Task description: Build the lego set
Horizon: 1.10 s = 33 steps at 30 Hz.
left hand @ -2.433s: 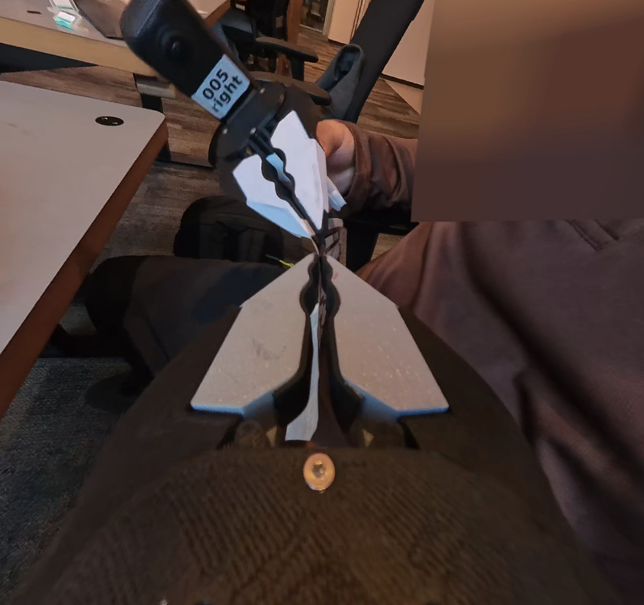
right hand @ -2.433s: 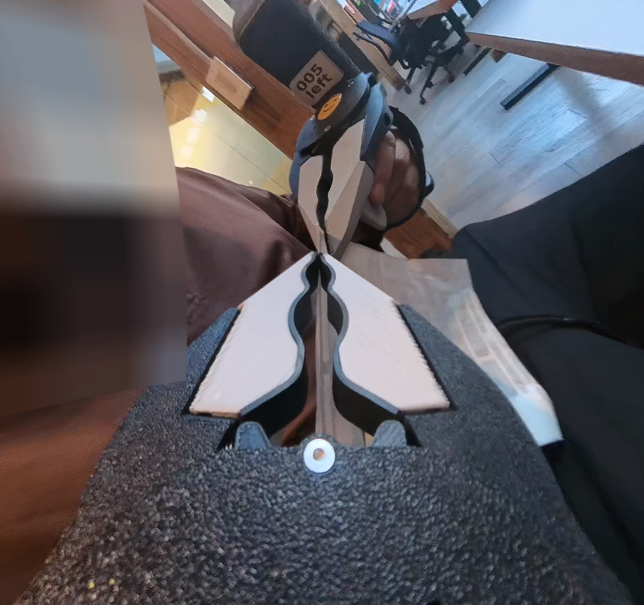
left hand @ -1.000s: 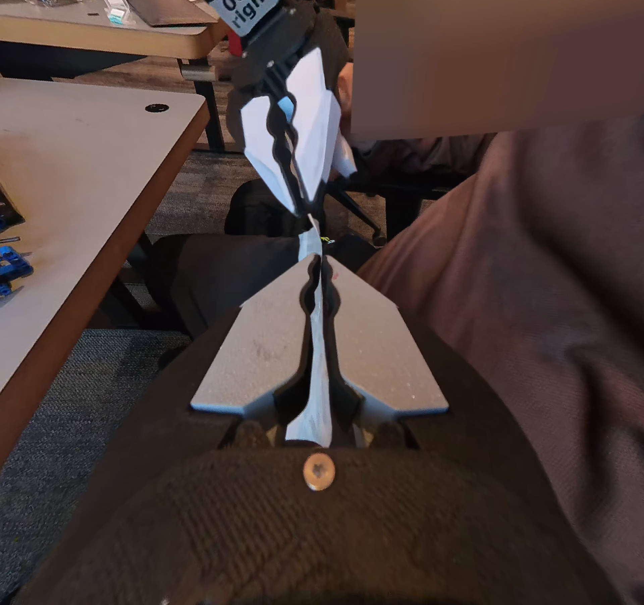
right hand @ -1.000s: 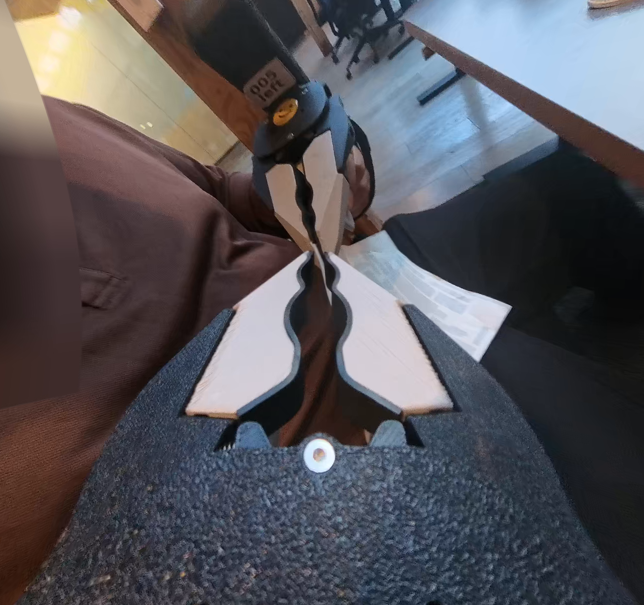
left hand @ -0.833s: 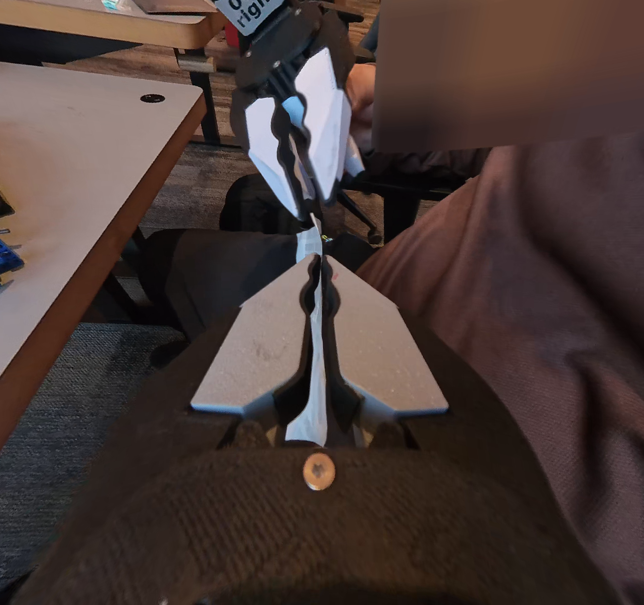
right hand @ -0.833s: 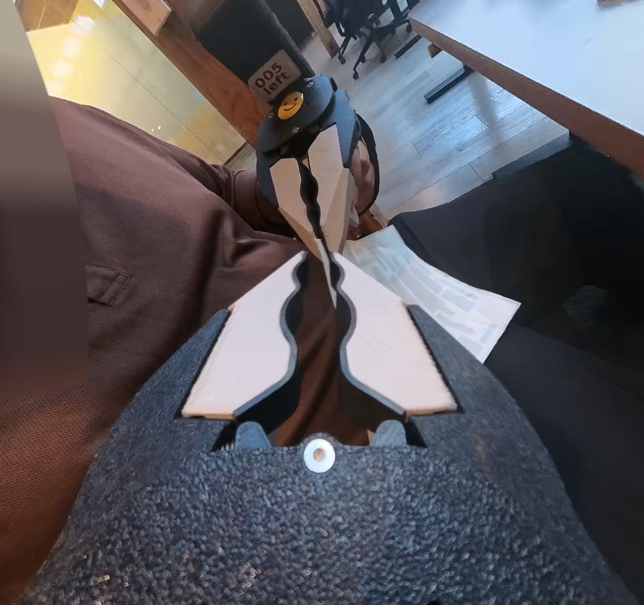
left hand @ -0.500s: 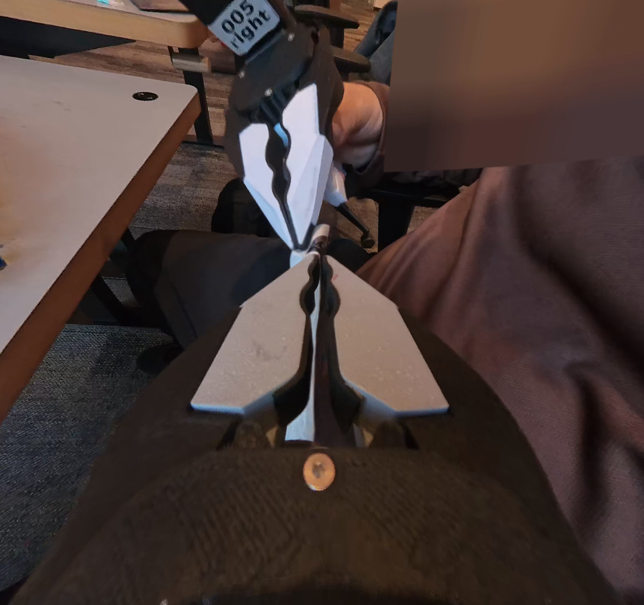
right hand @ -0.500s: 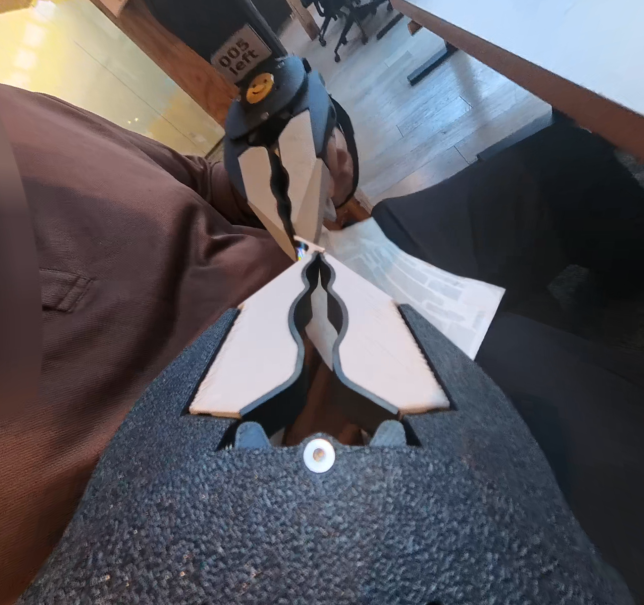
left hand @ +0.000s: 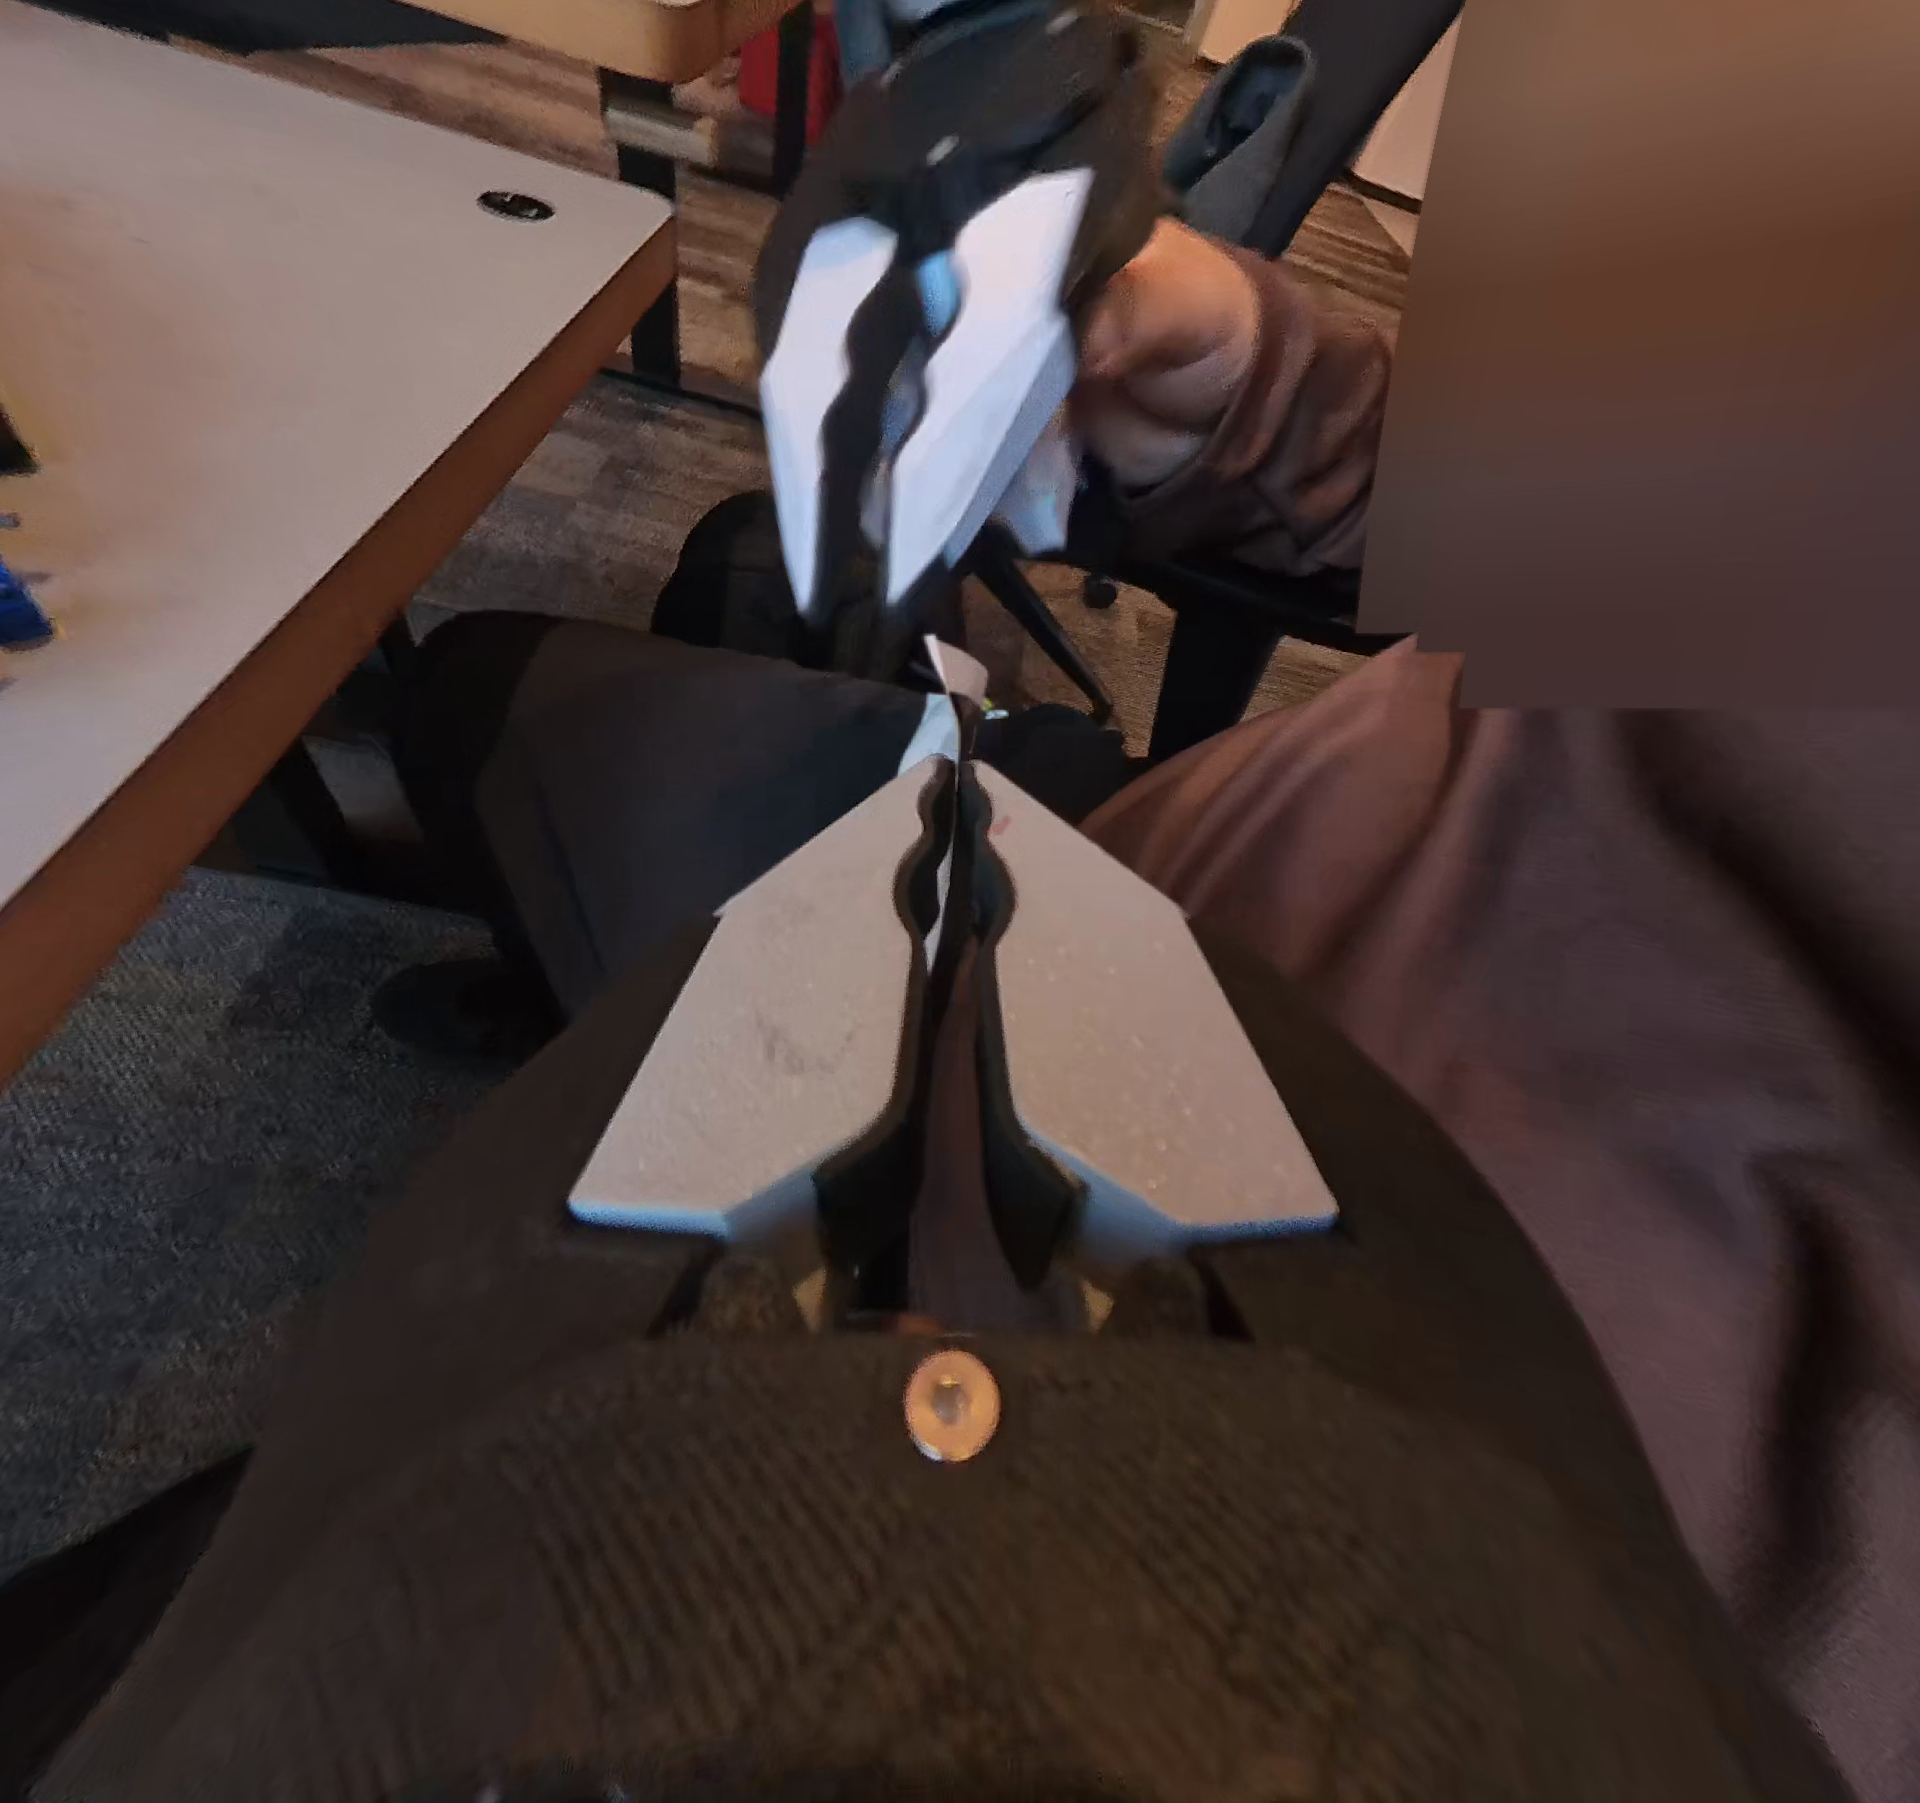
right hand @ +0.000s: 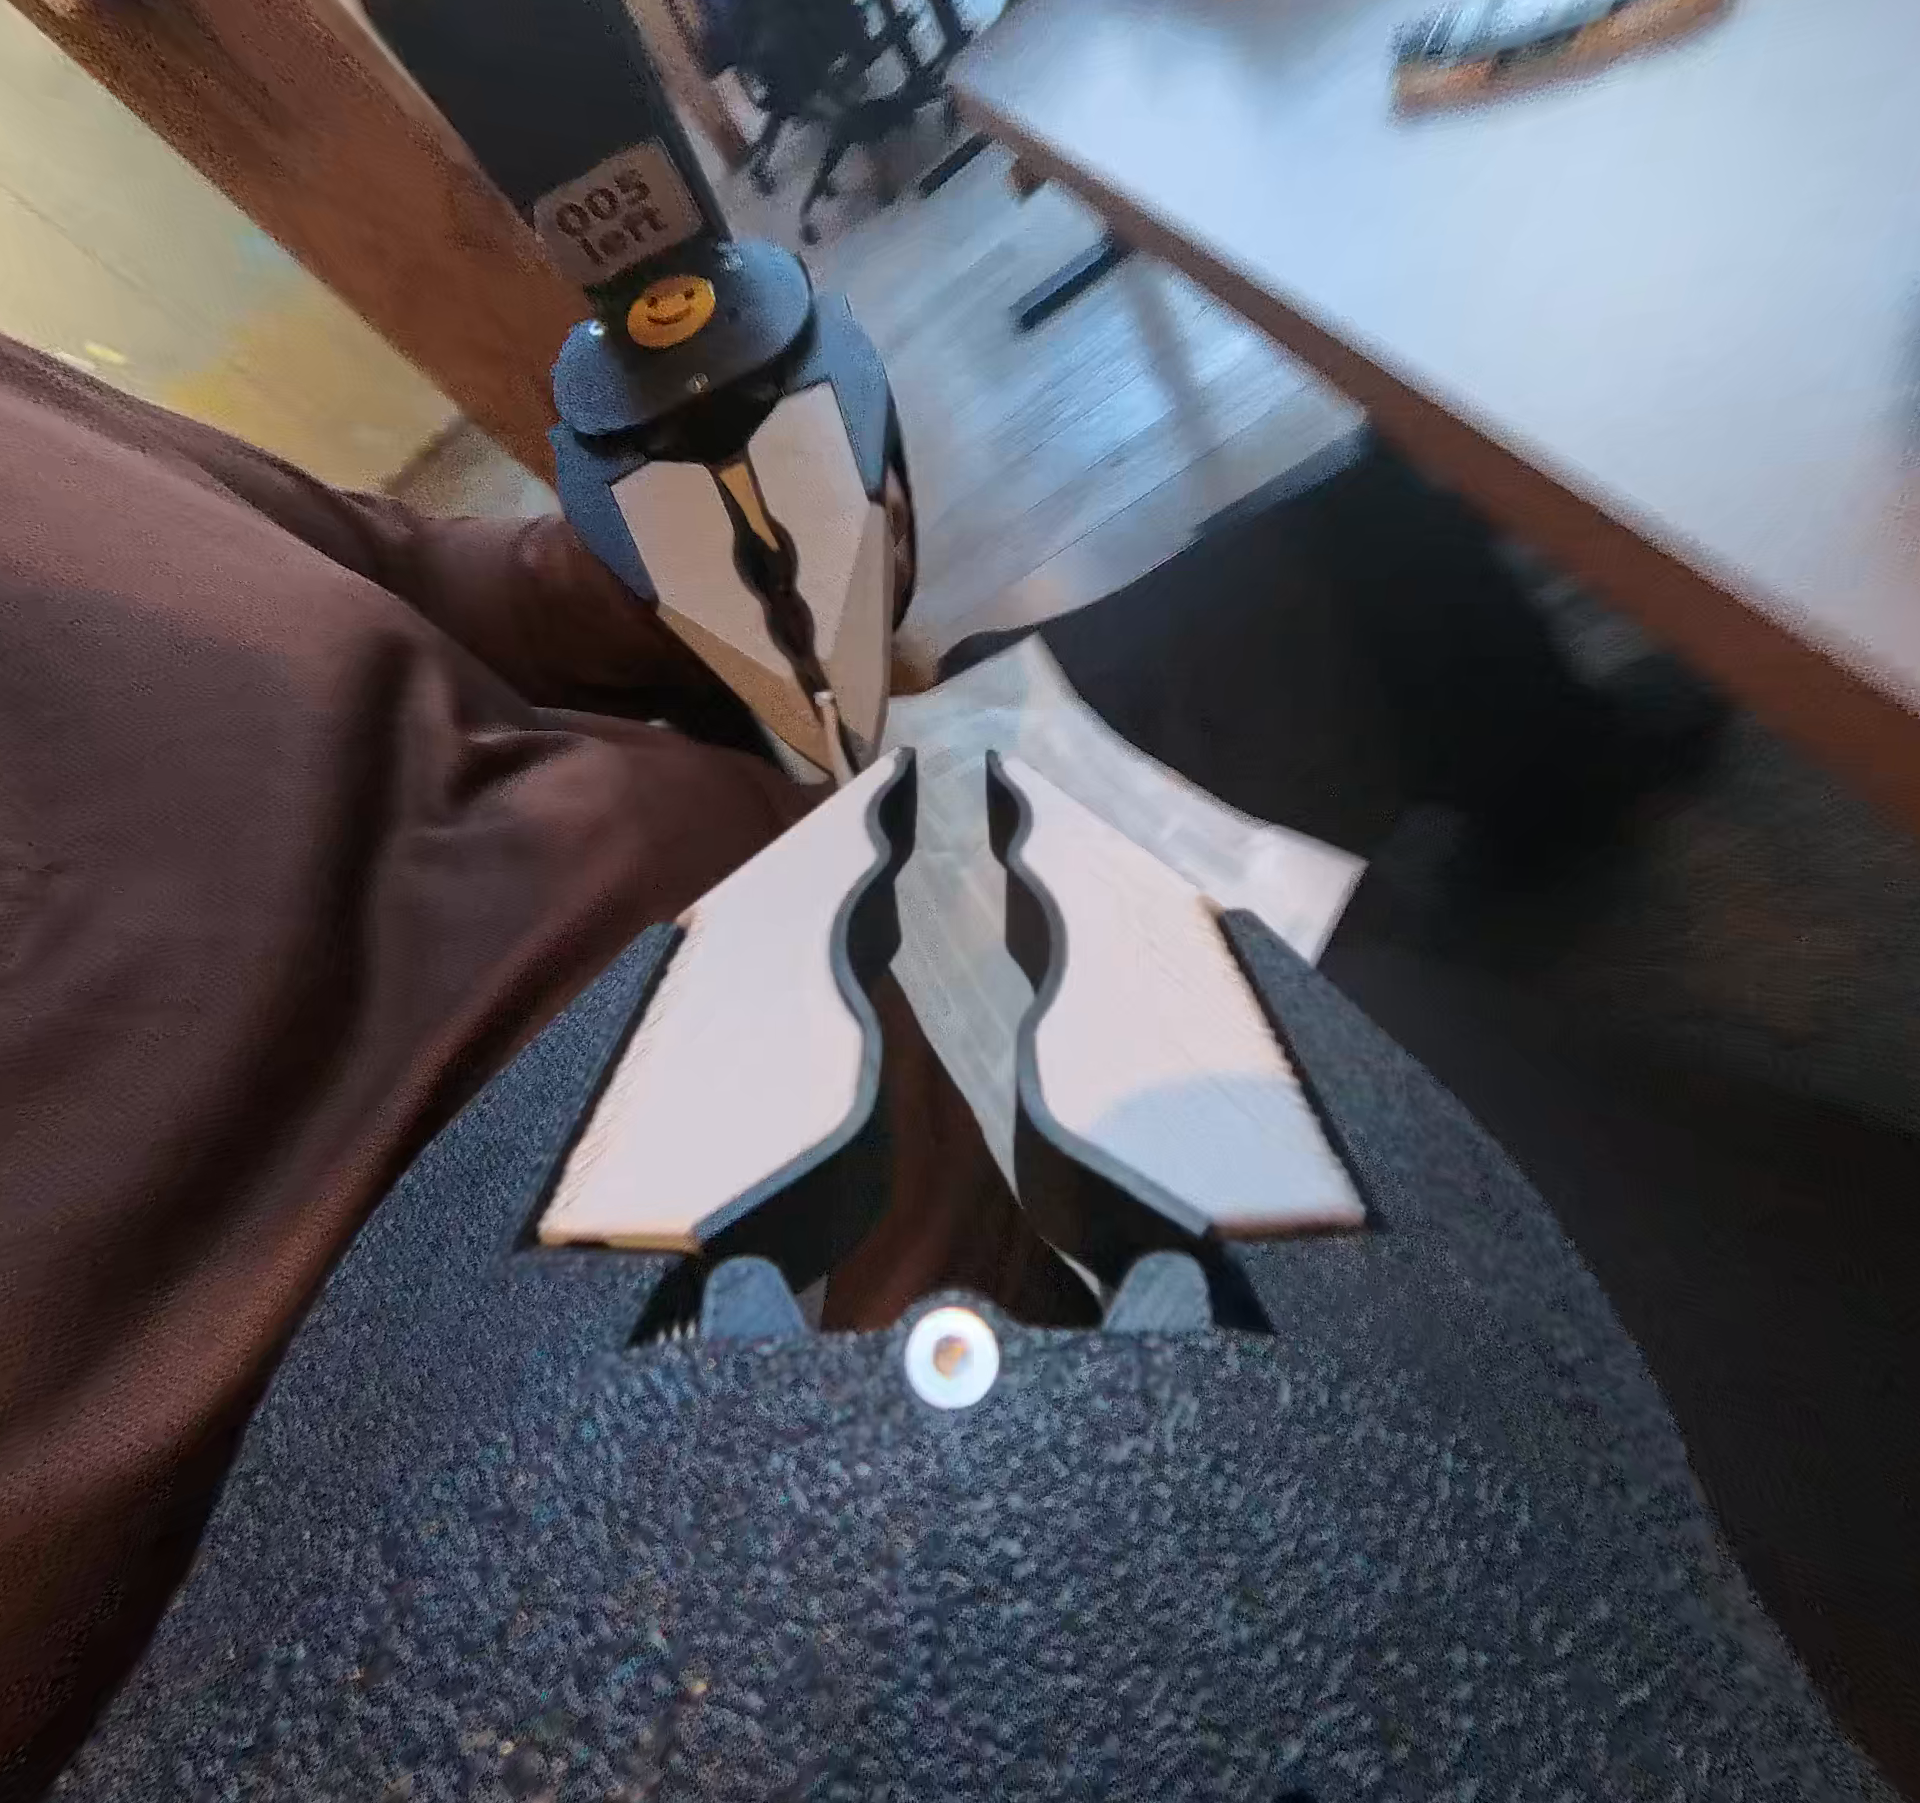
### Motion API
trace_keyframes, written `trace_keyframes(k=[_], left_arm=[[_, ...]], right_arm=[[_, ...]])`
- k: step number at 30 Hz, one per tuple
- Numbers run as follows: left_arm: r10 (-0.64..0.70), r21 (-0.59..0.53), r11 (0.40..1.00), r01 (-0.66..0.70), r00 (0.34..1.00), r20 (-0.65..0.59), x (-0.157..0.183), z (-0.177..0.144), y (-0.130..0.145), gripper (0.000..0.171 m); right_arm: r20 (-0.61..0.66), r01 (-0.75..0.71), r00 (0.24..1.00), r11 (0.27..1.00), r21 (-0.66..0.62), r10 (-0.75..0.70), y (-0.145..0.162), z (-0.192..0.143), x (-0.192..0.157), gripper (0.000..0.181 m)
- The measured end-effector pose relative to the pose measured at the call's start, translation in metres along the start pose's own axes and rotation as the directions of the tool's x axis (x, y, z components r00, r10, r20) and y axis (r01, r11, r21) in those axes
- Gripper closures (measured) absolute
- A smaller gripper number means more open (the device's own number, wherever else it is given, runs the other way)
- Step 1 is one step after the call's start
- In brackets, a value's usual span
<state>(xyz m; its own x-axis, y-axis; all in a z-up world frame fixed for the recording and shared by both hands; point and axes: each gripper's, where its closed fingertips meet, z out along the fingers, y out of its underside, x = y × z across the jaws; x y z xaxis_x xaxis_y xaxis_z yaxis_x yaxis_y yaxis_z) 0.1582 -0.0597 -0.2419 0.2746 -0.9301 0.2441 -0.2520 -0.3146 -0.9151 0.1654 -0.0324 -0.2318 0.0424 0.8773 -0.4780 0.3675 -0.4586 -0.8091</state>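
A white printed paper sheet [right hand: 1174,823] hangs over the person's lap. My left gripper [left hand: 954,764] is shut on the sheet's edge, which shows edge-on just past its tips [left hand: 951,678]. The left gripper also shows in the right wrist view [right hand: 836,751], tips closed on the sheet's corner. My right gripper [right hand: 948,761] is open, its jaws a small gap apart, with the sheet lying between and beneath them. Whether they touch it I cannot tell. In the left wrist view the right gripper [left hand: 852,600] is blurred and sits just above the sheet's edge.
A grey table with a brown edge [left hand: 260,351] stands to the left, with blue bricks [left hand: 16,600] at its far left. It also shows in the right wrist view [right hand: 1558,247], bearing a blurred object [right hand: 1569,39]. The person's brown sleeve [right hand: 260,818] and dark trousers are close below. The tips of both grippers are at nearly the same place.
My right gripper has opened and let go of the sheet's edge, which it pinched half a second ago. The left gripper stays shut on the sheet. Both views are blurred by motion.
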Motion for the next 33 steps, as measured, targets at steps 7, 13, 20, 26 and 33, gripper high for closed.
trace_keyframes(k=[7, 13, 20, 26, 33], left_arm=[[-0.1, -0.004, 0.995, 0.1, 0.995, -0.013, -0.007, 0.002, 0.002, 0.171], [-0.105, -0.004, 0.994, 0.105, 0.993, -0.06, 0.001, 0.005, -0.001, 0.171], [-0.078, -0.004, 0.997, 0.078, 0.994, -0.077, 0.004, 0.004, -0.001, 0.171], [-0.036, 0.004, 0.999, 0.036, 0.997, -0.073, 0.007, 0.004, -0.003, 0.171], [0.051, 0.037, 0.998, -0.049, 0.998, -0.049, 0.009, -0.001, -0.008, 0.171]], right_arm=[[-0.132, 0.497, 0.854, 0.865, -0.074, -0.502, -0.002, 0.002, -0.032, 0.154], [-0.136, 0.565, 0.791, 0.797, -0.212, -0.597, 0.019, 0.02, -0.019, 0.155], [-0.131, 0.528, 0.824, 0.831, -0.175, -0.551, 0.018, 0.017, -0.018, 0.158], [-0.096, 0.506, 0.846, 0.847, -0.166, -0.524, 0.022, 0.021, -0.02, 0.17], [-0.047, 0.412, 0.909, 0.909, -0.062, -0.415, 0.014, 0.017, -0.025, 0.179]])
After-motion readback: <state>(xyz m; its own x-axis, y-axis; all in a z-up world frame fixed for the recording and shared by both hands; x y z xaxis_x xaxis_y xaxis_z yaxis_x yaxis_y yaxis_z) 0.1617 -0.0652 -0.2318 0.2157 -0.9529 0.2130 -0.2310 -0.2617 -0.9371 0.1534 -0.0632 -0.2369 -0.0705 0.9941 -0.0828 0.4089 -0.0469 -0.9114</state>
